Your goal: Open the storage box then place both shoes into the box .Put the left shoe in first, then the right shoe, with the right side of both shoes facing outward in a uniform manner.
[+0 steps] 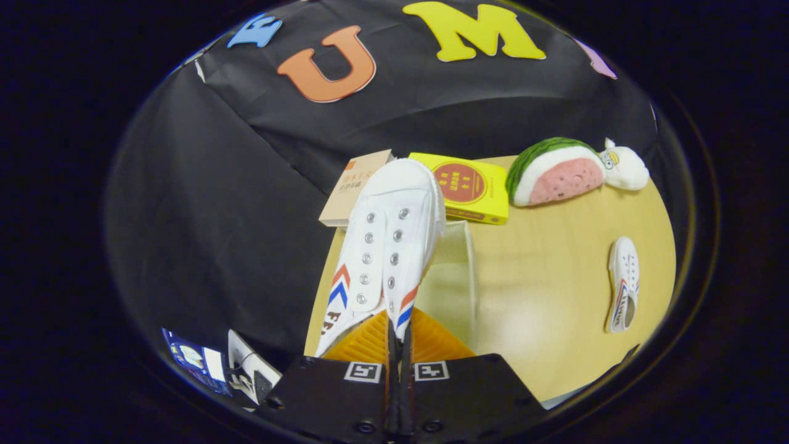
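So the gripper [398, 336] is clamped tight on a white shoe [387, 246], fingers pinching its opening edge, toe pointing away over the clear storage box [459, 277]. The other shoe [622, 283] lies well apart on the worktop [542, 296], near a watermelon plush [555, 171] and a yellow book [471, 188].

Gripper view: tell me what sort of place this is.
Probably a staged recording booth, not a home: a black cloth wall backs a small round table set with props, a plush watermelon and a yellow book. The gripper holds a white shoe.
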The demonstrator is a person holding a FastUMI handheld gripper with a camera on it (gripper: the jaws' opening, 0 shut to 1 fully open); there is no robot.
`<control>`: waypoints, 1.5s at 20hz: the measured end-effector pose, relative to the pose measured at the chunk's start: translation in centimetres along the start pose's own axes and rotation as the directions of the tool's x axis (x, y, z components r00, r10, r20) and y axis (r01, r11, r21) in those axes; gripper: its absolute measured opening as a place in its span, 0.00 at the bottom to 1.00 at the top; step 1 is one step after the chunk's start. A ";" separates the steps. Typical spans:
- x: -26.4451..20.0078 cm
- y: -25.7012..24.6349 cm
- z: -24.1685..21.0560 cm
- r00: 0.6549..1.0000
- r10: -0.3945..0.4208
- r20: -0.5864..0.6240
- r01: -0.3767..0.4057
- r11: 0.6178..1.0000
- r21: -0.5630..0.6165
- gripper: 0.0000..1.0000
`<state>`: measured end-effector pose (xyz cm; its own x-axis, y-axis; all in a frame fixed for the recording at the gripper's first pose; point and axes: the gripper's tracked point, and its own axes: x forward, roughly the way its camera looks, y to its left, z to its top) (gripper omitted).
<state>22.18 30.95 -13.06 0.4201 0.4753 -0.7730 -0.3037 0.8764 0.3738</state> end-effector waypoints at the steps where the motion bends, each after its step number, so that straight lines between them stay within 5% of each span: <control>1: 1.2 0.6 -0.4 1.000 -0.015 -0.010 0.015 1.000 -0.011 0.06; 11: 10.3 -0.7 -5.0 0.975 -0.163 -0.148 0.159 0.986 -0.042 0.06; 18: 13.4 -0.6 -6.7 0.966 -0.154 -0.205 0.151 0.988 -0.032 0.06; 20: 13.4 -0.2 -6.2 0.974 -0.123 -0.191 0.119 0.992 -0.034 0.25; 21: 13.3 -0.2 -6.0 0.975 -0.123 -0.182 0.118 0.992 -0.043 0.43; 24: 12.0 -1.0 -4.9 0.984 -0.128 -0.127 0.120 0.990 -0.069 0.67; 26: 10.2 -1.5 -4.2 0.989 -0.132 -0.073 0.125 0.988 -0.096 0.79; 30: 4.8 -2.9 -2.5 0.991 -0.118 0.063 0.126 0.982 -0.141 0.80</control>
<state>22.95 30.51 -19.17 0.5063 0.3727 -0.7776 -0.3658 0.9095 0.1976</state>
